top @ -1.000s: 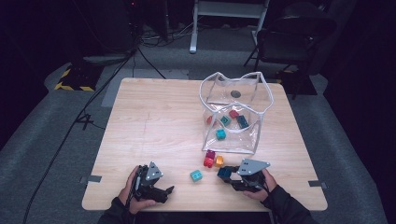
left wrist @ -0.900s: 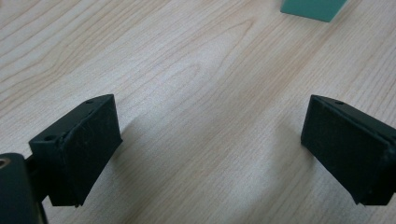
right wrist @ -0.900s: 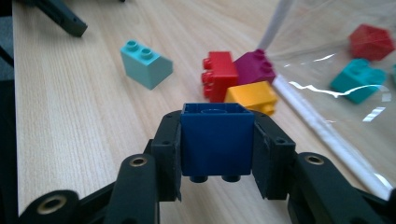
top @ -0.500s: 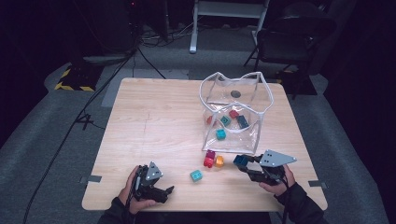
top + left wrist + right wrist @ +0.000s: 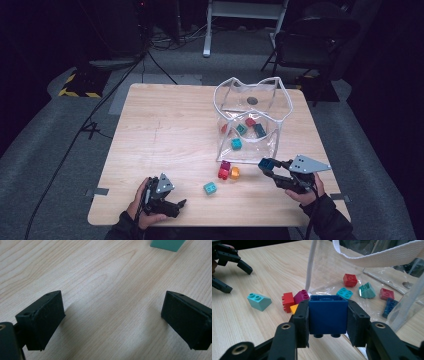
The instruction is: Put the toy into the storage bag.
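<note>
My right gripper (image 5: pixel 328 322) is shut on a blue brick (image 5: pixel 327 315), held above the table just in front of the clear bag (image 5: pixel 248 125); in the high view this right gripper (image 5: pixel 266 165) sits at the bag's near right corner with the blue brick (image 5: pixel 265 164) at its tip. Several bricks lie inside the bag, among them a red one (image 5: pixel 350 280) and teal ones (image 5: pixel 344 292). Outside it lie a light teal sloped brick (image 5: pixel 210 188), and red (image 5: pixel 223 173), magenta (image 5: pixel 225 165) and orange (image 5: pixel 234 173) bricks. My left gripper (image 5: pixel 179 205) rests open at the near left, jaws wide over bare wood (image 5: pixel 112 312).
The wooden table (image 5: pixel 165 125) has free room at the left and far side. A black chair (image 5: pixel 310 45) and a white stand (image 5: pixel 245 15) are beyond the far edge. Cables run across the grey floor at left.
My right gripper has lifted with the blue brick and moved to the right and toward the bag's near corner. The left gripper has stayed put.
</note>
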Motion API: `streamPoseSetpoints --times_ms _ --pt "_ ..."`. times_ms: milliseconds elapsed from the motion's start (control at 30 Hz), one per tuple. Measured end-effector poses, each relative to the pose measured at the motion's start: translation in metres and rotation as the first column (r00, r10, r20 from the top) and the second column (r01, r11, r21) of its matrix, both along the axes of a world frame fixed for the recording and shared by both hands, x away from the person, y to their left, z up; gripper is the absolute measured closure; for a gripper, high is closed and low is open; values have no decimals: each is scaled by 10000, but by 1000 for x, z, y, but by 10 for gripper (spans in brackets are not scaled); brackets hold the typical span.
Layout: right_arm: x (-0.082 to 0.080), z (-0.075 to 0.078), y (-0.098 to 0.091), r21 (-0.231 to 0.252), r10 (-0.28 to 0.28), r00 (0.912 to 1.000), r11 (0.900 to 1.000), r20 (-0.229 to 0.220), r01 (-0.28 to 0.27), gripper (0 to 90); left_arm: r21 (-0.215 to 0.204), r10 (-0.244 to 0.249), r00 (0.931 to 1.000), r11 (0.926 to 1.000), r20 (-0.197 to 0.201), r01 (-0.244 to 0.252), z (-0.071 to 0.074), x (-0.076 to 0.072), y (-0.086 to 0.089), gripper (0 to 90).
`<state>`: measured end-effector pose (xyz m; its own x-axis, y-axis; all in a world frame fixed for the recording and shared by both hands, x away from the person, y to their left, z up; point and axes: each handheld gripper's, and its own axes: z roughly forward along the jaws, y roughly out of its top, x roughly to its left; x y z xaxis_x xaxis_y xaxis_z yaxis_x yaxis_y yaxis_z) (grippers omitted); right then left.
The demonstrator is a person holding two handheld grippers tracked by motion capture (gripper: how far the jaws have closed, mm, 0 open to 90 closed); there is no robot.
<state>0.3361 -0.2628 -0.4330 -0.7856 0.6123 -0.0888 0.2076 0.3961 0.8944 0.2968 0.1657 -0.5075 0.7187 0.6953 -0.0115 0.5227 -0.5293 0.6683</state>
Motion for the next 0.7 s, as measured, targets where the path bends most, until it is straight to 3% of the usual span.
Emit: streamPoseSetpoints --times_ms 200,700 --pt "0 7 -3 -13 -175 9996 9998 229 175 590 8 -18 10000 10000 -16 18 0 0 0 50" --pt "12 65 -16 736 -974 9880 9933 1196 890 590 25 4 10000 10000 -4 -4 0 0 0 48"
